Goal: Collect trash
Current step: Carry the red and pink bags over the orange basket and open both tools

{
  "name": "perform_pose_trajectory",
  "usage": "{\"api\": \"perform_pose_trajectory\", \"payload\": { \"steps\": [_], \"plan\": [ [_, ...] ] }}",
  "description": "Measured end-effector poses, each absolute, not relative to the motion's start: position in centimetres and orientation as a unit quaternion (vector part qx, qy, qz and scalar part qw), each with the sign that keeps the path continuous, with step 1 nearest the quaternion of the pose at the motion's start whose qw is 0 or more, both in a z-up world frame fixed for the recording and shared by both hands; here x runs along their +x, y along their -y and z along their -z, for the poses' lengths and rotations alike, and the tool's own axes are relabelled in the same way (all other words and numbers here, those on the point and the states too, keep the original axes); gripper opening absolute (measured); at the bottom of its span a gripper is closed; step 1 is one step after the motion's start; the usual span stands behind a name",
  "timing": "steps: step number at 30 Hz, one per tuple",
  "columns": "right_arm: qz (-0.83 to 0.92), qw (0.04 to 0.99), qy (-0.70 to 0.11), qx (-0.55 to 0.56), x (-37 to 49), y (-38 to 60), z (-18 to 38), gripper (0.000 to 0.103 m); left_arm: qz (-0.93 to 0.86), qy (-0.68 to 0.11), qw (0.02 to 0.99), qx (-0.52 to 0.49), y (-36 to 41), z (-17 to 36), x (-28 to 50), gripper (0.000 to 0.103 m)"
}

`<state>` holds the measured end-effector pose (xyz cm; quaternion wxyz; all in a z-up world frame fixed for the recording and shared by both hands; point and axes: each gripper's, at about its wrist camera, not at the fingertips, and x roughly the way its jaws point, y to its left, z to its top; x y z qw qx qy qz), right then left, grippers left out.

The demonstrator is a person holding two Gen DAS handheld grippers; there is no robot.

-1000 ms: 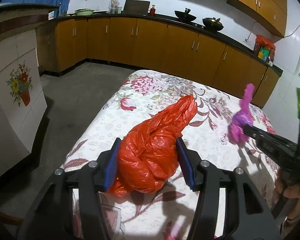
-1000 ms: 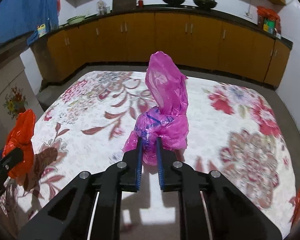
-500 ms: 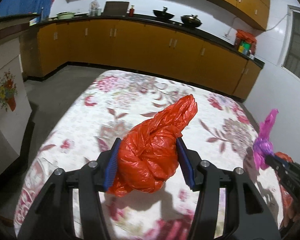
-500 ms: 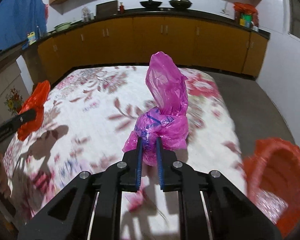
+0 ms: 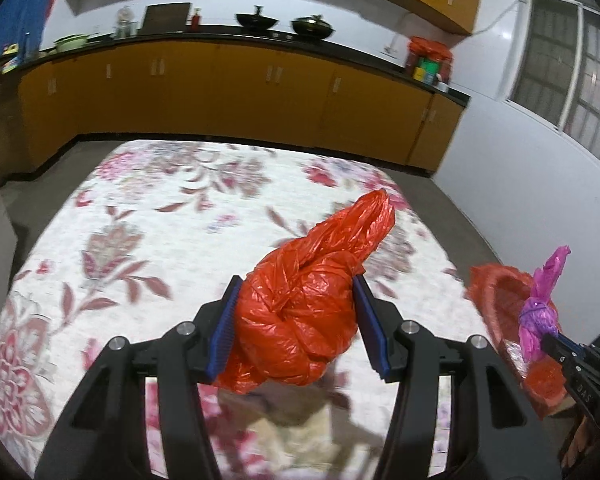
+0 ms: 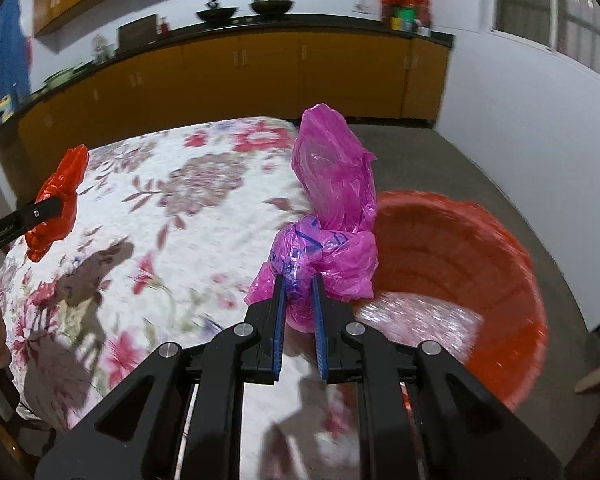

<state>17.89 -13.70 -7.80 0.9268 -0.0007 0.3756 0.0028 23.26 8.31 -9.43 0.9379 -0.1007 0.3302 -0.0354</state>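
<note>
Where tablecloth point(image 6: 172, 208) ends, orange basket point(image 6: 500, 264).

The basket point(image 6: 460, 264) stood on the floor point(image 6: 480, 168) just right of the surface point(image 6: 172, 216); cabinets point(image 6: 260, 76) ran behind both, pots point(image 6: 272, 2) on top.

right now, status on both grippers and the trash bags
Left gripper shut on red bag. Right gripper shut on pink bag, beside the orange bin. Both bags held above the floral tablecloth; nothing blocking the bin.
</note>
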Motion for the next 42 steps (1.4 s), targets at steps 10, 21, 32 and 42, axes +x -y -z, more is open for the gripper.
{"api": "perform_pose_trajectory", "payload": {
  "steps": [10, 21, 32, 42],
  "plan": [
    [0.052, 0.930, -0.363, 0.036, 15.3, 19.2, 7.3, 0.013, 0.112, -0.338, 0.930, -0.086, -0.3, 9.1, 23.0, 0.054],
    [0.088, 0.932, -0.346, 0.069, 13.9, 24.1, 7.0, 0.013, 0.189, -0.352, 0.913, -0.080, 7.8, 9.1, 23.3, 0.053],
    [0.102, 0.933, -0.328, 0.106, 13.6, 28.3, 6.7, 0.013, 0.259, -0.372, 0.888, -0.072, 15.2, 9.8, 24.5, 0.053],
    [0.093, 0.937, -0.317, 0.116, 14.2, 29.4, 6.5, 0.014, 0.277, -0.387, 0.877, -0.069, 18.0, 10.9, 25.4, 0.053]
  ]
}}
